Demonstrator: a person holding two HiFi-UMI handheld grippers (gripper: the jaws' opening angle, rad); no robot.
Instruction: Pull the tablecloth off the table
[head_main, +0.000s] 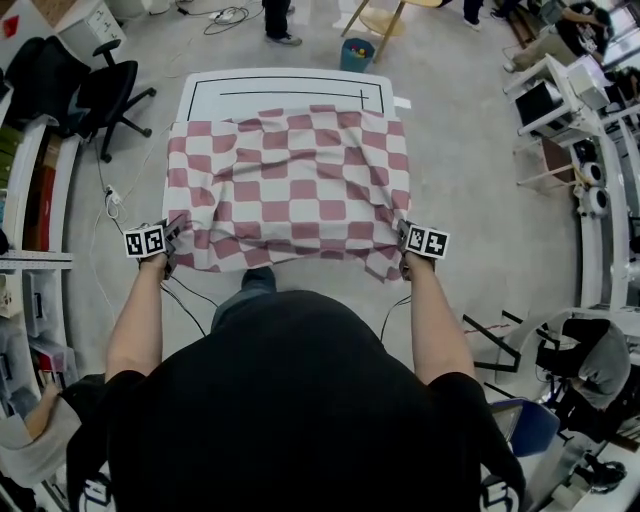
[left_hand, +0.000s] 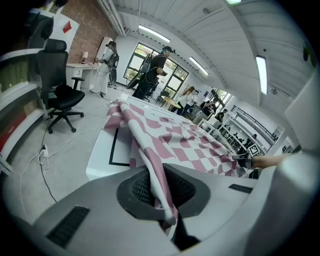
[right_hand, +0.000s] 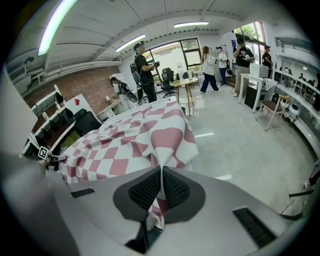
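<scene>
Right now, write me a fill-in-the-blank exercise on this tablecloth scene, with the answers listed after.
The checked tablecloth is pink and ____.
The left gripper and the right gripper are each shut on the ____.
The table is bare at its far end, white with a ____ outline.
In the head view, the black office chair stands on the table's ____ side.
Missing words: white; tablecloth; black; left.
</scene>
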